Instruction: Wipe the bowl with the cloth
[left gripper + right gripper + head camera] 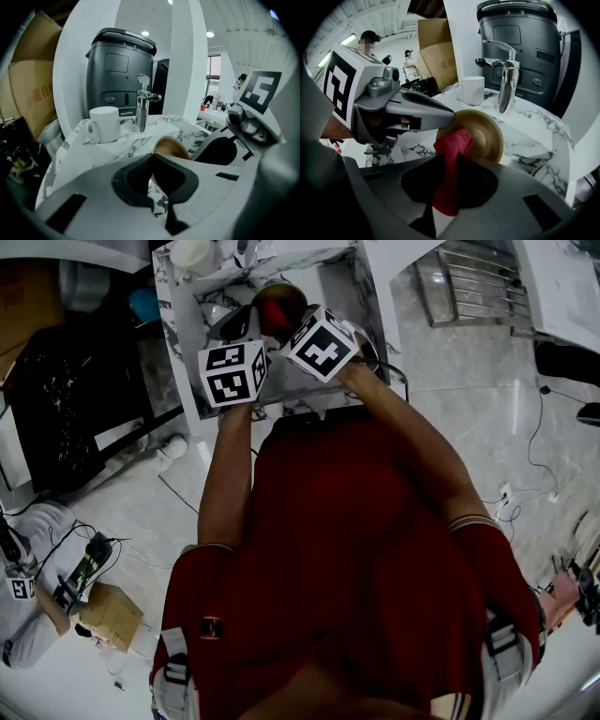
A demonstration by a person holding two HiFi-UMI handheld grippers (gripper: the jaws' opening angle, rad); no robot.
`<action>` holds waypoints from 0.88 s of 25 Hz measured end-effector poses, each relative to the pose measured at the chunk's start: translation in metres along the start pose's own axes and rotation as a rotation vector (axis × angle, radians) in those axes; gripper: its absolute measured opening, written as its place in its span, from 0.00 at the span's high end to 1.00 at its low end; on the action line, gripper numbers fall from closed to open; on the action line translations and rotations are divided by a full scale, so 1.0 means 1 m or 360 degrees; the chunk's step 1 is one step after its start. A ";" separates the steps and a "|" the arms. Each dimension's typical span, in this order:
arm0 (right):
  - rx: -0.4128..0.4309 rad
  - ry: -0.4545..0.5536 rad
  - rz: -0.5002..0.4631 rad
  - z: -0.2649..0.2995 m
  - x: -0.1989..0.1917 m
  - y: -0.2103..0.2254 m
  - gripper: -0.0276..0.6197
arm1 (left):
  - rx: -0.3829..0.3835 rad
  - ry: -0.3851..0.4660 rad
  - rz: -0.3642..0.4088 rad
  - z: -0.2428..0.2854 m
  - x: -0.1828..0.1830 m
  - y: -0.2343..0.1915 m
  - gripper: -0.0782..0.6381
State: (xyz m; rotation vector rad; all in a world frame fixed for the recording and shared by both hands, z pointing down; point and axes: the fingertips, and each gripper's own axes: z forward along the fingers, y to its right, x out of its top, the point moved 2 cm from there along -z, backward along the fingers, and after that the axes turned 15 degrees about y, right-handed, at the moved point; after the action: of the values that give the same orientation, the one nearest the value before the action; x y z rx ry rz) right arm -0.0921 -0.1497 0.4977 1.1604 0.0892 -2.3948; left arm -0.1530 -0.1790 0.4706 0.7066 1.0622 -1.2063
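Right gripper view: pinches red cloth [452, 140] tight in right gripper [451, 157] fingers, against tilted golden bowl [485, 136]; clamps bowl's rim with left gripper [152, 157] fingers above marble desk [534, 140].

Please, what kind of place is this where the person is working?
Probably a mock kitchen corner inside an office or lab. A marble-patterned counter carries a chrome faucet and a white mug, with a dark grey appliance behind, while cardboard boxes stand nearby and cables lie on the floor.

The person wears a dark red short-sleeved shirt [366, 549] with pale-striped cuffs [473, 519] and grey shoulder straps [174, 652].
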 end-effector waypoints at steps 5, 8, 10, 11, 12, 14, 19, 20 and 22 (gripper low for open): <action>-0.0019 0.0095 0.0004 -0.003 0.012 -0.002 0.85 | -0.0008 0.0008 0.0000 -0.005 0.003 0.004 0.87; -0.0060 0.0144 0.0020 -0.005 0.018 0.002 0.85 | -0.0013 0.0013 0.0003 -0.007 0.004 0.006 0.87; -0.0092 0.0173 0.0032 -0.008 0.021 0.005 0.85 | -0.0018 0.0015 0.0006 -0.008 0.004 0.008 0.87; -0.0107 0.0185 0.0038 -0.009 0.022 0.007 0.85 | -0.0019 0.0016 0.0008 -0.009 0.004 0.009 0.87; -0.0122 0.0194 0.0044 -0.010 0.023 0.009 0.85 | -0.0019 0.0017 0.0010 -0.010 0.004 0.010 0.87; -0.0150 0.0208 0.0061 -0.013 0.024 0.012 0.85 | -0.0020 0.0019 0.0014 -0.011 0.005 0.011 0.87; -0.0218 0.0222 0.0118 -0.019 0.022 0.020 0.85 | -0.0018 0.0021 0.0024 -0.014 0.005 0.013 0.87; -0.0230 0.0221 0.0124 -0.020 0.022 0.021 0.85 | -0.0017 0.0023 0.0026 -0.015 0.005 0.013 0.87; -0.0253 0.0213 0.0132 -0.022 0.020 0.025 0.85 | -0.0015 0.0025 0.0030 -0.015 0.005 0.014 0.87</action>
State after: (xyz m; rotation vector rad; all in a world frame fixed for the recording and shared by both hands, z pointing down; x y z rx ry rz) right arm -0.0756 -0.1738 0.4722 1.2237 0.2651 -2.1934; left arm -0.1441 -0.1638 0.4589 0.7185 1.0713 -1.1804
